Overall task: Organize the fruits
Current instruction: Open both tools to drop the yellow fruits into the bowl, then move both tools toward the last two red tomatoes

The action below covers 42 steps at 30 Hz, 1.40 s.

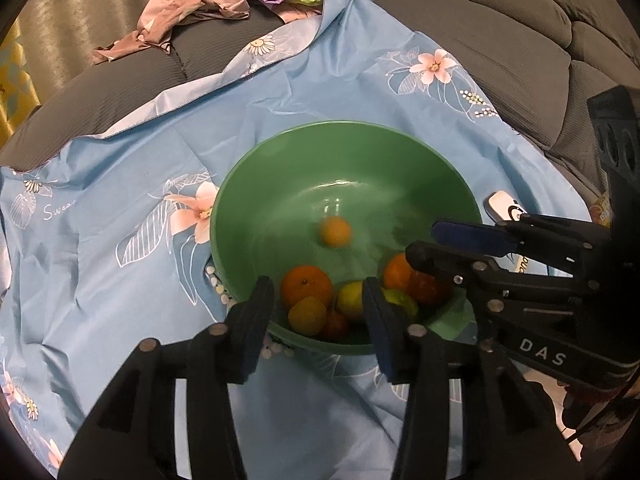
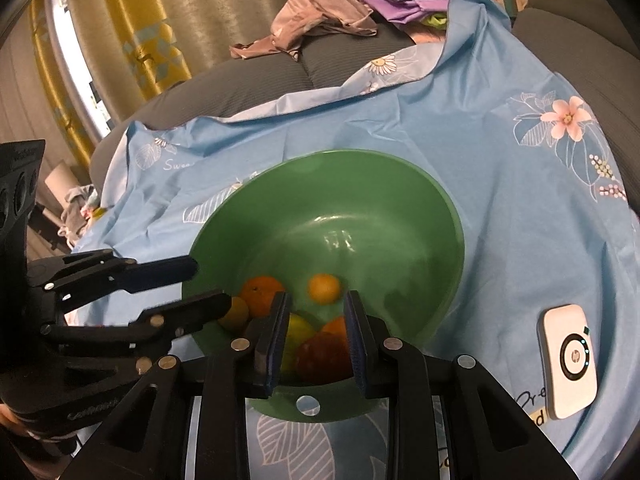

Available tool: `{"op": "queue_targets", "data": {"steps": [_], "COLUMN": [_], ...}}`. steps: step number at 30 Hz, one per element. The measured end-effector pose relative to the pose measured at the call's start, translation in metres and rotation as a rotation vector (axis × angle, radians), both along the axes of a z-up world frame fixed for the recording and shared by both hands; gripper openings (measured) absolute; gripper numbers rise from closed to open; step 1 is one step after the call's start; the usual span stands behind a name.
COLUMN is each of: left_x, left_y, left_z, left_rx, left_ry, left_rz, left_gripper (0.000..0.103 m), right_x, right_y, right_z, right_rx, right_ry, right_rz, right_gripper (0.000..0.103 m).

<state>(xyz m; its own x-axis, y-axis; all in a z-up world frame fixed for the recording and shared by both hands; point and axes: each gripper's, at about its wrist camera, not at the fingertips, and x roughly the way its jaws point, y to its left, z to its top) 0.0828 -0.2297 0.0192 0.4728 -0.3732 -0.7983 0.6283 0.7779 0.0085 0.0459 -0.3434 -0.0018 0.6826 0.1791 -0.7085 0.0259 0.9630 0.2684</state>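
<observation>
We have the green bowl sitting on the blue flowered cloth spread over the grey sofa, and we take it as our landmark. Inside it, heaped against the near wall, lie the fruits: an orange, a smaller yellow fruit touching it in front, a yellow-green one, and on the right side of the heap another orange with a darker red-orange fruit beside it. One small yellow-orange fruit sits apart near the middle of the bowl floor and looks blurred, so we judge it may be rolling. Our left tongs hang over the near rim, spread wide with nothing between them. Our right tongs hover over the right part of the heap, also parted and empty, the red-orange fruit showing in the gap below. A white device lies on the cloth just right of the bowl. We see no fruit outside the bowl, so we judge the gathering step is at or near its end, with the last piece just dropped in. The next move calls for lifting both tongs clear of the rim without nudging the bowl, then checking the cloth around it for any stray fruit.
</observation>
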Motion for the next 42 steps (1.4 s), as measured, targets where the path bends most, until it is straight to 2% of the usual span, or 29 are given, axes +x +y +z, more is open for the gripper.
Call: {"op": "queue_targets", "data": {"steps": [3, 7, 13, 30, 42], "left_x": [-0.004, -0.010, -0.027, -0.090, -0.118], "left_y": [0.004, 0.013, 0.040, 0.159, 0.199], "left_z": [0.005, 0.012, 0.016, -0.010, -0.023], "left_rx": [-0.012, -0.026, -0.027, -0.055, -0.082], "left_ry": [-0.006, -0.016, -0.018, 0.087, 0.141], "left_rz": [0.006, 0.024, 0.074, 0.339, 0.398], "left_gripper": [0.053, 0.069, 0.077, 0.077, 0.077], "right_x": [-0.004, -0.011, -0.025, -0.063, -0.068], "right_y": [0.001, 0.003, 0.009, 0.053, 0.103], "right_z": [0.002, 0.008, 0.015, 0.024, 0.021], "right_rx": [-0.001, -0.006, 0.013, 0.029, 0.000], "right_ry": [0.004, -0.007, -0.029, -0.039, -0.011], "right_rz": [-0.008, -0.012, 0.005, 0.121, 0.244], "right_gripper": [0.028, 0.029, 0.030, 0.030, 0.030]}}
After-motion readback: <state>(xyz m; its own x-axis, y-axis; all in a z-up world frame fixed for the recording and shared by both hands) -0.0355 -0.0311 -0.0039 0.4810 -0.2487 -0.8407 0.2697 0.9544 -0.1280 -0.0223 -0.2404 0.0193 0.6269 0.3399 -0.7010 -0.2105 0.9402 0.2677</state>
